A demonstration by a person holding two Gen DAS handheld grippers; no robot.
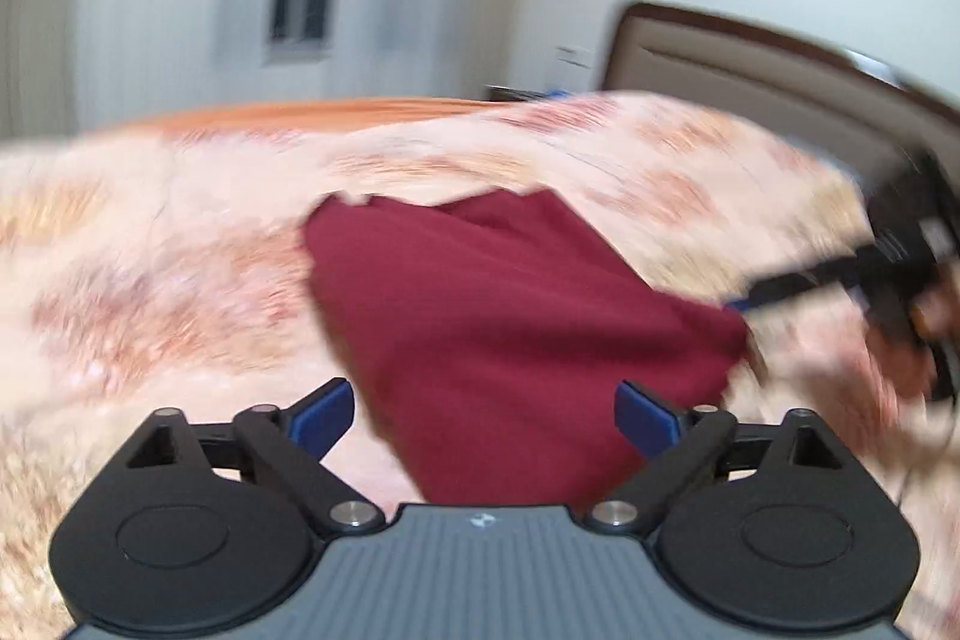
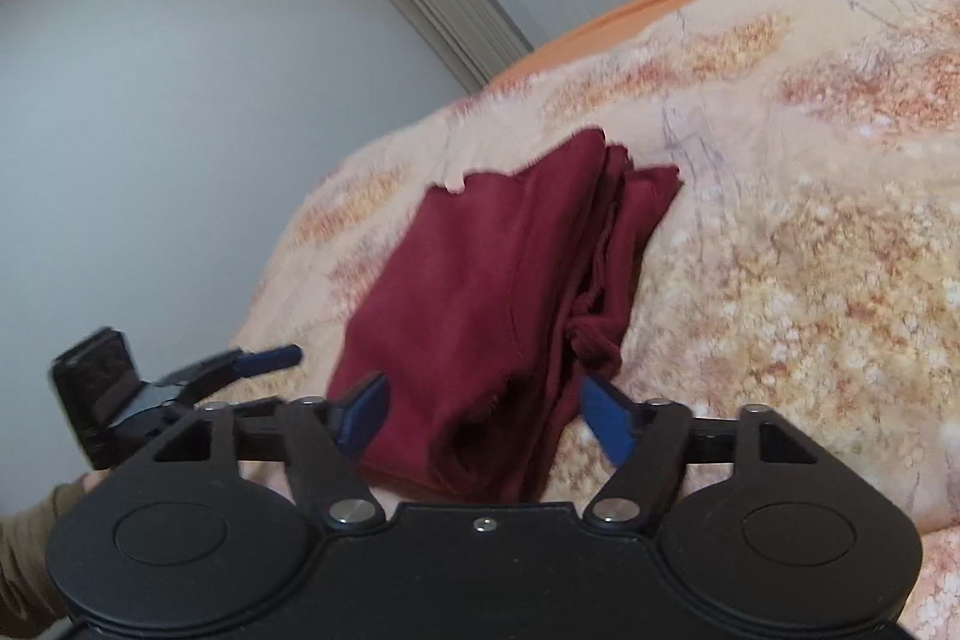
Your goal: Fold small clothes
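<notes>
On the left side of the right wrist view, the left gripper sits just beside the bed's near edge, past which only pale wall shows; its jaw gap cannot be told there. From its own camera the left gripper has its blue pads spread wide, holding nothing. Centred between both tools, the maroon garment lies folded flat on the floral bedspread, its long axis running from the grippers away toward the far orange edge, stacked fold edges facing right and a ragged hem at the far end. Bare bedspread extends widely to its right. Nearest, the right gripper hovers over the garment's near end, fingers wide apart and empty.
</notes>
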